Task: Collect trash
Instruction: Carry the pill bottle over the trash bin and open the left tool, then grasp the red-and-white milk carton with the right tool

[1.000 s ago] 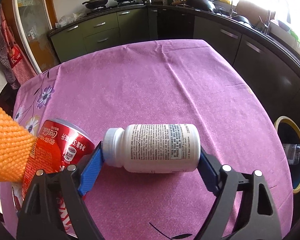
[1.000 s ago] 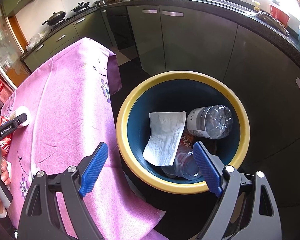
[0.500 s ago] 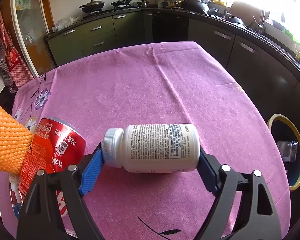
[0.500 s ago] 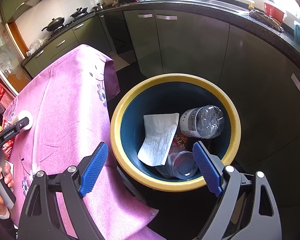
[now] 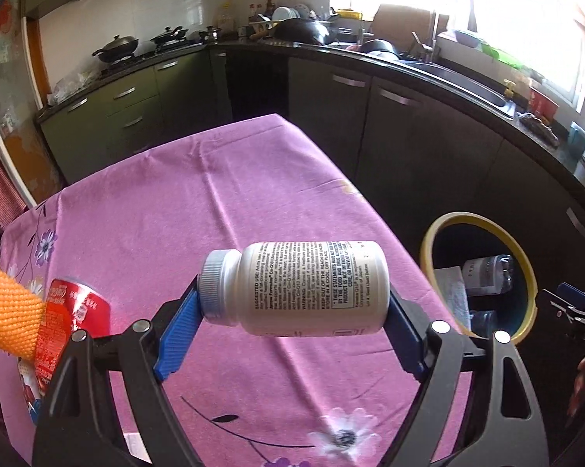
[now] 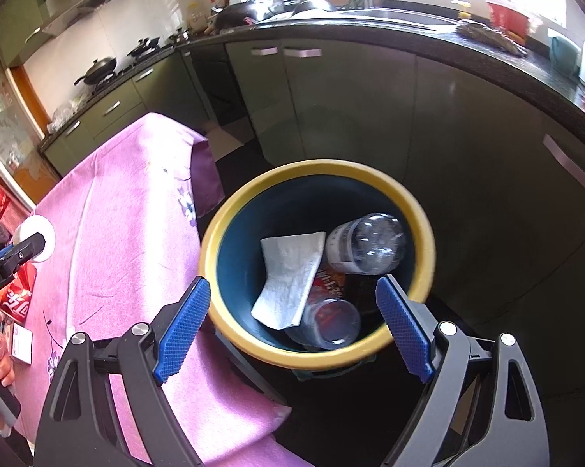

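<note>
My left gripper (image 5: 292,327) is shut on a white pill bottle (image 5: 296,288), held sideways above the pink tablecloth (image 5: 183,210). A crushed red soda can (image 5: 70,311) lies on the table to the left. The yellow-rimmed bin (image 5: 429,241) stands on the floor to the right. In the right wrist view my right gripper (image 6: 292,323) is open and empty above the bin (image 6: 222,229), which holds a paper napkin (image 6: 292,272) and clear plastic bottles (image 6: 366,249). The left gripper with the pill bottle (image 6: 37,233) shows at that view's left edge.
An orange cloth (image 5: 4,307) lies at the table's left edge beside the can. A small white card (image 6: 22,344) lies on the table near the can (image 6: 16,295). Dark kitchen cabinets (image 6: 351,116) and a counter with a sink curve behind the bin.
My left gripper has lifted the pill bottle off the table and swung right toward the bin. My right gripper has drawn back slightly above the bin, still open.
</note>
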Tool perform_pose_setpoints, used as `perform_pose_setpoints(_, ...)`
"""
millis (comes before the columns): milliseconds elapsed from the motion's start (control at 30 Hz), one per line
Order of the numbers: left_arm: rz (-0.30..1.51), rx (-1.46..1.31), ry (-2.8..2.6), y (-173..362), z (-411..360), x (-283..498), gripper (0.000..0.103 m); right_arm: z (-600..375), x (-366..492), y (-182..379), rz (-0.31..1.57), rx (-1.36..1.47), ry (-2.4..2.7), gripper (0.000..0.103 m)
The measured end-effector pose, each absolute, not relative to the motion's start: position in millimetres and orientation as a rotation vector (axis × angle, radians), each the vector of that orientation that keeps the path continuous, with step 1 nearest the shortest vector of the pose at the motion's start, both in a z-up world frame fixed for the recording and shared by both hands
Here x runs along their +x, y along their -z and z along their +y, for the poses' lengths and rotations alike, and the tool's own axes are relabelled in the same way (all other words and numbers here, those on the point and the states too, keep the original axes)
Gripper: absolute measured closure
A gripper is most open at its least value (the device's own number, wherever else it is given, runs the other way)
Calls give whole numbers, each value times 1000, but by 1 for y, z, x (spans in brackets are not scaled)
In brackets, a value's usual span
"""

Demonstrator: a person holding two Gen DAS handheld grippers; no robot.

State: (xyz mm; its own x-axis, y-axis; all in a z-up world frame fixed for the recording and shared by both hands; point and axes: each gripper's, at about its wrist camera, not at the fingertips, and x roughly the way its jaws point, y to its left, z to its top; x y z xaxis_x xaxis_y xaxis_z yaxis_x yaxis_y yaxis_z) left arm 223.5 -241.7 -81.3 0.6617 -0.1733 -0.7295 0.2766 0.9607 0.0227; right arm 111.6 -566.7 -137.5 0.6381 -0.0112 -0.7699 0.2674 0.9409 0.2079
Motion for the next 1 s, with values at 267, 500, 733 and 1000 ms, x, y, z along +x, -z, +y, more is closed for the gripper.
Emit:
perform_pose_setpoints(267,810,213,475,74,-345,218,23,-610,75,136,829,379,256,17)
perform_pose_setpoints(500,868,276,630,100,-440,227,23,-643,48,140,834,423,336,17)
perform_pose_setpoints(733,945,268,613,123,-459,245,19,-648,40,143,847,436,350,17)
perform_pose_setpoints(1000,860,188,673,73,-379,204,10,-632,52,144,851,415,298,17)
